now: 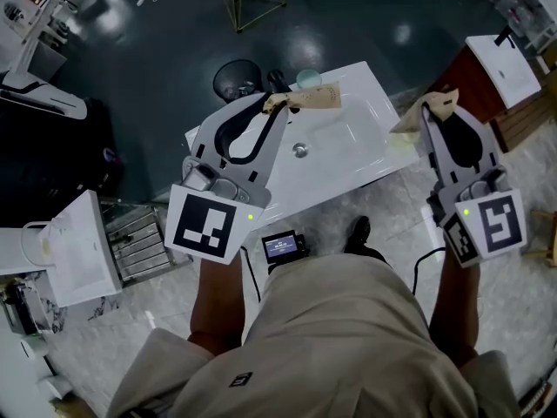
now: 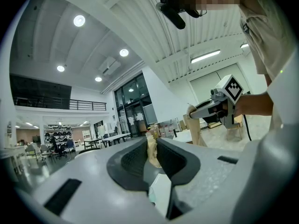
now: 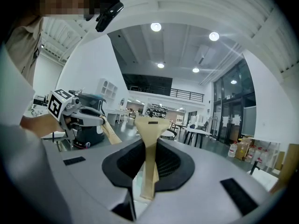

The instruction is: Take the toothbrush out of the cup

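My left gripper (image 1: 277,103) is held over a white washbasin (image 1: 348,159), shut on a tan printed paper piece (image 1: 306,99). In the left gripper view the paper (image 2: 153,154) sits pinched between the jaws of that gripper (image 2: 152,146). My right gripper (image 1: 432,111) is shut on a tan card strip (image 1: 416,117). In the right gripper view the strip (image 3: 150,139) stands upright between the pads and has a slot at its top. A pale teal cup-like round thing (image 1: 307,78) sits at the basin's far edge. No toothbrush shows.
A black round bin (image 1: 237,81) stands on the dark floor beyond the basin. A second white basin (image 1: 503,68) on a wooden stand is at the far right, and white units (image 1: 74,251) are at the left. The person's legs are below.
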### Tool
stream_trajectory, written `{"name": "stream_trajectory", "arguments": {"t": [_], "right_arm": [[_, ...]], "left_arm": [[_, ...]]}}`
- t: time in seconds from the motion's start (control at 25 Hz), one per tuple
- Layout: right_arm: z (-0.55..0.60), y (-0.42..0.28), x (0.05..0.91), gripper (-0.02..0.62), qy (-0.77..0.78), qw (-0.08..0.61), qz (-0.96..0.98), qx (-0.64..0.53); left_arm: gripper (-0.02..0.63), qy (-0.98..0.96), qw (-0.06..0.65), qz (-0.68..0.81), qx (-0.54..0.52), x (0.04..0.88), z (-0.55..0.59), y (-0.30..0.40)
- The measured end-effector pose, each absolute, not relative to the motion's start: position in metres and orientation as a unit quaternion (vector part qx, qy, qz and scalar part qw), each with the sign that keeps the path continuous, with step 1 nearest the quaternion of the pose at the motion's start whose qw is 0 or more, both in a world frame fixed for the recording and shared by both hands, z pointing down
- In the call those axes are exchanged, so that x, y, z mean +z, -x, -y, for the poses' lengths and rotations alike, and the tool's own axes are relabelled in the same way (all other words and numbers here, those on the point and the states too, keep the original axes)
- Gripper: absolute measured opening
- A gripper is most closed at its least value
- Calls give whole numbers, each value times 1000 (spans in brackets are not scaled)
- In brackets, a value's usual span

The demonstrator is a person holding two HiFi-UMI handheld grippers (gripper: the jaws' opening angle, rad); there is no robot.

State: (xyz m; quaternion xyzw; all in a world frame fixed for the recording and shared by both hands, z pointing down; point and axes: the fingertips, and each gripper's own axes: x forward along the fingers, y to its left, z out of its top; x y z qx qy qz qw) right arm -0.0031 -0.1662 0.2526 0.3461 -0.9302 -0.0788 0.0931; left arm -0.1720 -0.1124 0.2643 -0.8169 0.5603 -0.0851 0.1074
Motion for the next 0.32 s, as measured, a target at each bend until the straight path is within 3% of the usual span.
{"name": "stream_trajectory", "arguments": {"t": [0.32], "right_arm": [[171, 1, 255, 49, -347, 96, 930, -77]], "left_arm": [[65, 818, 105, -559, -84, 268, 117, 171]]}}
